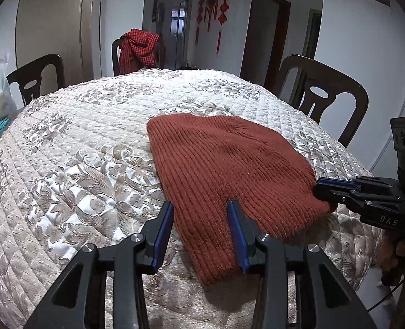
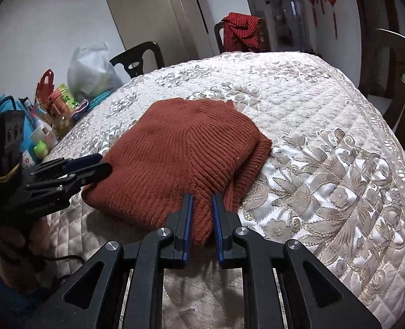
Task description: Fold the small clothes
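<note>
A: What is shown across most of both views?

B: A round table (image 1: 65,142) is covered by a quilted cream cloth with a pale floral pattern. Dark chairs (image 1: 323,98) are placed around it, and a red checked garment (image 1: 136,50) is draped over the far one, upper centre of the left wrist view.

A: And the clothing to be folded?

B: A rust-orange ribbed knit piece (image 1: 224,170) is laid near the table's near edge, centre to lower right of the left wrist view. It is seen doubled over: in the right wrist view a second layer is visible beneath the top one along its right side. The ribs run in fine parallel lines, and the surface looks slightly fuzzy.

A: How are the grippers set?

B: The left gripper (image 1: 199,205) is held spread, with the near left edge of the knit lying between its blue-padded fingers; whether the pads press on it cannot be told. The right gripper (image 2: 202,198) is nearly pressed together, and a near corner of the knit is pinched between its pads.

A: Anything smaller?

B: A white plastic bag (image 2: 93,74) and assorted small bottles and packets (image 2: 51,115) are gathered at the table's left edge in the right wrist view.
</note>
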`<state>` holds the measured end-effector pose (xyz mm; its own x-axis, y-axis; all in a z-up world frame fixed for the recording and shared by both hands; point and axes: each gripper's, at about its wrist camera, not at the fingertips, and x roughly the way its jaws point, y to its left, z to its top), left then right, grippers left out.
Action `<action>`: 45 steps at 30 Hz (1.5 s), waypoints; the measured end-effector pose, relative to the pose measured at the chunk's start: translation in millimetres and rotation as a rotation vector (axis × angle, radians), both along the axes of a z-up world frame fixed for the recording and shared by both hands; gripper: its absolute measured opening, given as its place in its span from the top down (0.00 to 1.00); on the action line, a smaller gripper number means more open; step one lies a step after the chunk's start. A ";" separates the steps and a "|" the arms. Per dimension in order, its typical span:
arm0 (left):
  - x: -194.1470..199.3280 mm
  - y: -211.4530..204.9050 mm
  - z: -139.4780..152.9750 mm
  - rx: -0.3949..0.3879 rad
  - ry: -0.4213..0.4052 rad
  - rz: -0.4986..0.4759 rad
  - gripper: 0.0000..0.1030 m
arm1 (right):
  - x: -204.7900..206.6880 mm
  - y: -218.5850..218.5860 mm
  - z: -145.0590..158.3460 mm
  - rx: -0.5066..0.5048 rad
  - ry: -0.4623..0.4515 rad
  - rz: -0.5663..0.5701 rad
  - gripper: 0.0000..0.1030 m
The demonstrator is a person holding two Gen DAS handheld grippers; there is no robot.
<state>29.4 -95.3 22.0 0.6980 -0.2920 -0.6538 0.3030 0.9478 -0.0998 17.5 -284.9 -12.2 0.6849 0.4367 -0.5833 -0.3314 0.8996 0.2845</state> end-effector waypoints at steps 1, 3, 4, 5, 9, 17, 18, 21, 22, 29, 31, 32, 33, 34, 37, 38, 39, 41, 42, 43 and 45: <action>-0.1 -0.9 -0.8 0.001 0.001 -0.004 0.58 | -0.1 0.2 -0.2 -0.005 -0.002 0.000 0.86; 0.6 -1.5 -2.4 -0.001 0.000 -0.004 0.58 | -0.2 0.4 -0.8 -0.012 -0.004 0.000 0.87; 1.0 -1.7 -2.8 -0.003 0.000 -0.003 0.58 | 0.2 -0.3 -1.3 -0.011 -0.004 -0.002 0.87; 0.8 -1.6 -3.1 -0.003 0.000 -0.003 0.58 | 0.3 -0.7 -1.9 -0.011 -0.004 -0.003 0.86; 1.3 -2.0 -5.6 -0.004 -0.004 -0.003 0.55 | -0.2 -1.9 -3.0 -0.003 -0.009 -0.002 0.86; -1.1 1.9 3.9 -0.027 -0.002 -0.007 0.56 | -4.5 -7.3 8.8 0.026 -0.002 -0.019 0.86; -0.6 3.1 7.3 -0.030 -0.012 -0.003 0.56 | -6.0 -8.5 13.6 0.027 -0.019 -0.029 0.86; 5.8 3.4 15.5 -0.023 -0.042 0.016 0.56 | -4.5 -7.7 25.9 0.054 -0.068 -0.042 0.84; 9.0 2.8 16.2 -0.018 -0.042 0.021 0.56 | -0.6 -6.5 27.4 0.066 -0.071 -0.041 0.84; 23.0 -1.9 1.1 -0.004 -0.002 0.026 0.55 | 29.9 -0.8 1.0 0.061 0.008 -0.080 0.84; 21.6 -2.8 0.6 -0.001 -0.004 0.027 0.55 | 28.8 -4.1 0.3 0.059 0.015 -0.088 0.84; 21.3 -2.4 0.5 -0.002 -0.004 0.026 0.55 | 28.3 -4.7 0.4 0.051 0.015 -0.089 0.84; 20.8 -2.0 0.2 -0.004 -0.003 0.026 0.55 | 28.1 -5.2 0.3 0.049 0.015 -0.088 0.84; 20.4 -1.7 0.1 -0.007 -0.001 0.027 0.55 | 27.7 -5.5 0.1 0.053 0.015 -0.088 0.84; 20.4 -0.5 -0.3 -0.009 0.001 0.027 0.55 | 26.6 -6.0 -0.5 0.058 0.011 -0.095 0.83; 21.0 -0.4 -0.5 -0.009 0.002 0.027 0.55 | 26.2 -5.5 -0.8 0.055 0.005 -0.095 0.83; 21.8 -0.1 -0.6 -0.010 0.003 0.027 0.55 | 26.0 -5.3 -0.8 0.054 0.001 -0.095 0.83; 22.3 0.0 -1.0 -0.012 0.005 0.030 0.54 | 26.9 -5.6 -1.3 0.056 -0.003 -0.094 0.83; 22.7 -0.2 -1.3 -0.013 0.006 0.031 0.54 | 27.1 -6.2 -1.5 0.060 -0.002 -0.094 0.81; 22.9 -0.1 -1.5 -0.015 0.007 0.032 0.54 | 27.3 -6.6 -1.8 0.061 -0.002 -0.096 0.80; 23.5 0.7 -2.0 -0.021 0.011 0.035 0.53 | 28.0 -7.7 -2.9 0.056 0.005 -0.114 0.66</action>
<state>52.9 -94.6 20.0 0.7006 -0.2816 -0.6556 0.2686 0.9553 -0.1234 45.5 -292.6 -15.1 0.7291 0.3878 -0.5640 -0.2258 0.9141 0.3367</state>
